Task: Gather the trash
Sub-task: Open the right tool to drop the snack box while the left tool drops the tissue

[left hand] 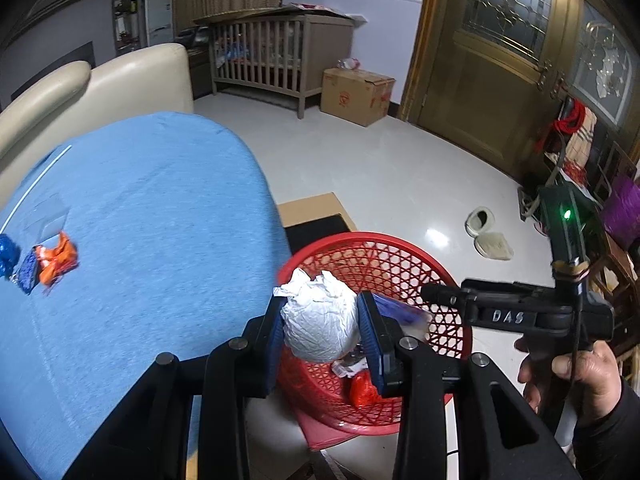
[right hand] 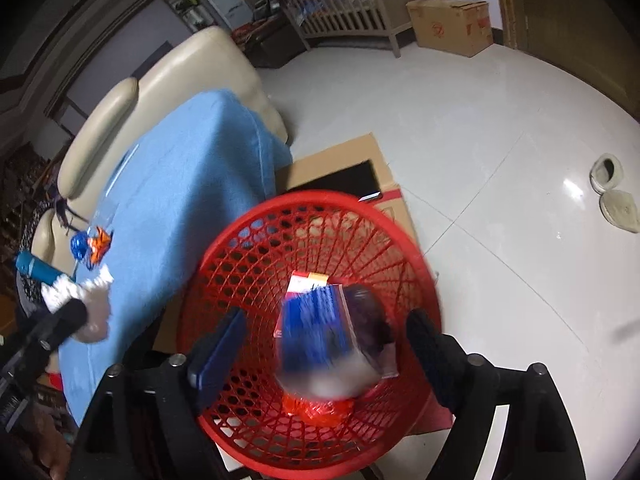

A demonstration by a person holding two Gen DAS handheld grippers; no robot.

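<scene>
A: Glossy pale floor tiles [left hand: 400, 168], a slatted wooden cot [left hand: 276, 56] against the lilac wall, a brown cardboard box [left hand: 356, 96] beside it. What is nearer?

B: A surface under a soft blue knitted cloth [left hand: 140, 240], backed by a cream padded leather sofa [left hand: 120, 76]. Just beside its edge stands a round red plastic lattice basket [left hand: 424, 256], resting on flattened brown cardboard [right hand: 340, 160].

A: And the trash?

B: The left gripper [left hand: 322, 324] pinches a crumpled white paper ball [left hand: 320, 320] between its blue ribbed pads, over the basket's near rim. The ball is wrinkled and roughly round, with a ragged flap at the top.

A: The right gripper?

B: The right gripper [right hand: 324, 348] hangs above the basket's mouth with its fingers spread wide, touching nothing. Between them, clear of both pads, is a flat blue and clear plastic packet [right hand: 320, 328] with a red and white end, blurred. I cannot tell whether it is in the air or lying inside.

A: Anything already in the basket?

B: A crinkled orange-red wrapper [right hand: 316, 408] on the bottom, and some clear film in the left wrist view.

A: Left on the cloth?

B: A crumpled orange foil wrapper [left hand: 56, 260] touching two shiny blue ones [left hand: 16, 260], well apart from the basket.
</scene>
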